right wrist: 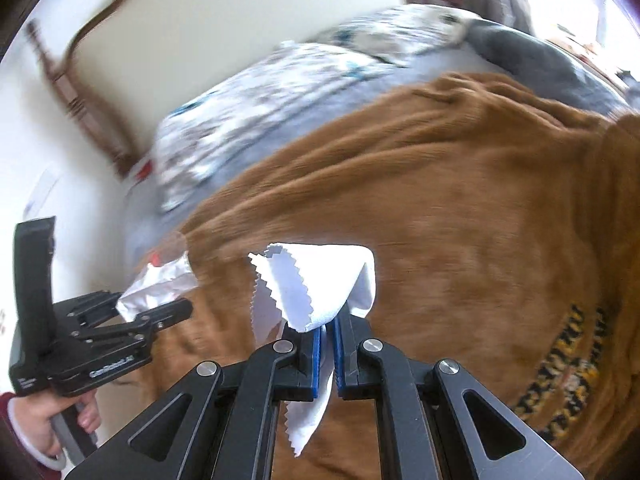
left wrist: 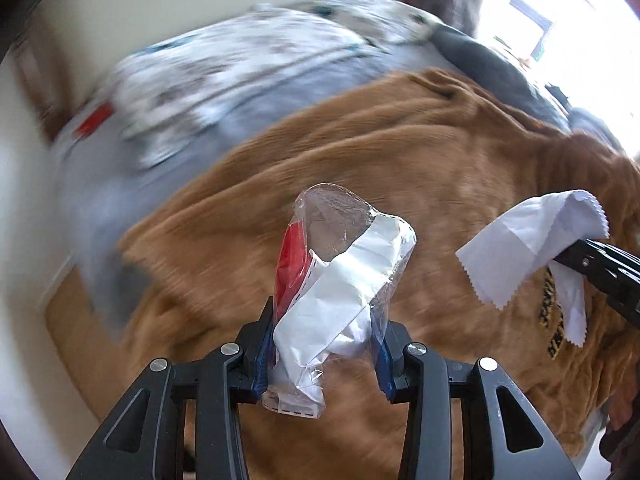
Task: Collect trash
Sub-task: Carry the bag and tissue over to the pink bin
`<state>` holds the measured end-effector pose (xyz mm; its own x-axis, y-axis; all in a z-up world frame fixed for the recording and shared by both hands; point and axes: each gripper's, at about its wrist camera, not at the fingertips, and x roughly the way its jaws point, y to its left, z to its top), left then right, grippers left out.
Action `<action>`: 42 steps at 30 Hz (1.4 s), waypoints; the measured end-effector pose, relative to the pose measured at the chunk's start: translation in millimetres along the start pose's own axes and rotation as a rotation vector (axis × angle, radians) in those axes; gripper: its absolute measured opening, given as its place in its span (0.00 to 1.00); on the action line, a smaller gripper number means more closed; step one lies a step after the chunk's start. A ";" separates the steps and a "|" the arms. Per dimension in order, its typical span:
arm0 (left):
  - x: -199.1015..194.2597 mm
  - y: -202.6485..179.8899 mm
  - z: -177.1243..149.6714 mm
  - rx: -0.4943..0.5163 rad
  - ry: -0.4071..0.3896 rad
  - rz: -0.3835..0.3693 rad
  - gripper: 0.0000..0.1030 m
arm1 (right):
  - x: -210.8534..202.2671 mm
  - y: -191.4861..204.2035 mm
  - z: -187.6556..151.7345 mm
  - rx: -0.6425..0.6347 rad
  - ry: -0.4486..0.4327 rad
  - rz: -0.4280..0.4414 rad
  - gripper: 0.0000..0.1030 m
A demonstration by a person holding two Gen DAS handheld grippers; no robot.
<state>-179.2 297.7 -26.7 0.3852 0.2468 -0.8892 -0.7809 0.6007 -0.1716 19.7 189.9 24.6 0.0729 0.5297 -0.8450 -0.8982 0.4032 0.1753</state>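
Observation:
My left gripper (left wrist: 324, 344) is shut on a crumpled clear plastic wrapper (left wrist: 340, 264) with white paper and a red strip inside; it holds it above a brown blanket (left wrist: 380, 152). In the right wrist view the left gripper (right wrist: 160, 312) shows at the left with the wrapper (right wrist: 160, 280) in its jaws. My right gripper (right wrist: 329, 344) is shut on a white cloth with zigzag edges (right wrist: 316, 284), held above the blanket (right wrist: 460, 208). In the left wrist view the right gripper (left wrist: 592, 264) and the cloth (left wrist: 528, 240) show at the right.
The brown blanket lies on a bed with a blue-white patterned quilt (left wrist: 224, 80) and a grey pillow (left wrist: 480, 56). A white wall (right wrist: 192, 32) stands behind, a bright window (left wrist: 568, 12) at the far right. The blanket carries yellow-black lettering (right wrist: 568, 368). The background is motion-blurred.

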 end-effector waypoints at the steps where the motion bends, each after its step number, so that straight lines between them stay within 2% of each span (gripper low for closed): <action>1: -8.0 16.2 -8.5 -0.032 -0.006 0.017 0.41 | 1.5 22.4 -2.5 -0.035 0.005 0.027 0.05; 11: -75.7 169.4 -120.8 -0.360 -0.031 0.167 0.41 | 16.5 199.5 -46.1 -0.312 0.091 0.243 0.05; 20: -100.4 253.7 -211.7 -0.584 -0.013 0.280 0.41 | 49.6 329.5 -111.3 -0.525 0.228 0.361 0.05; 26: -101.7 297.3 -267.4 -0.705 0.017 0.349 0.41 | 86.8 383.4 -155.9 -0.614 0.341 0.404 0.05; 32: -96.5 319.9 -316.1 -0.799 0.057 0.409 0.41 | 115.8 422.5 -209.0 -0.699 0.463 0.437 0.05; 37: -97.7 319.9 -347.2 -0.866 0.064 0.416 0.41 | 129.0 440.2 -245.7 -0.772 0.538 0.450 0.05; 42: -97.6 313.6 -368.7 -0.917 0.061 0.417 0.41 | 129.3 446.8 -263.0 -0.834 0.569 0.452 0.05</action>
<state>-642.9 181.6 -150.1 -0.0105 0.2491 -0.9684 -0.9344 -0.3474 -0.0792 -486.1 242.2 -139.1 -0.3537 -0.0057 -0.9353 -0.8178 -0.4836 0.3121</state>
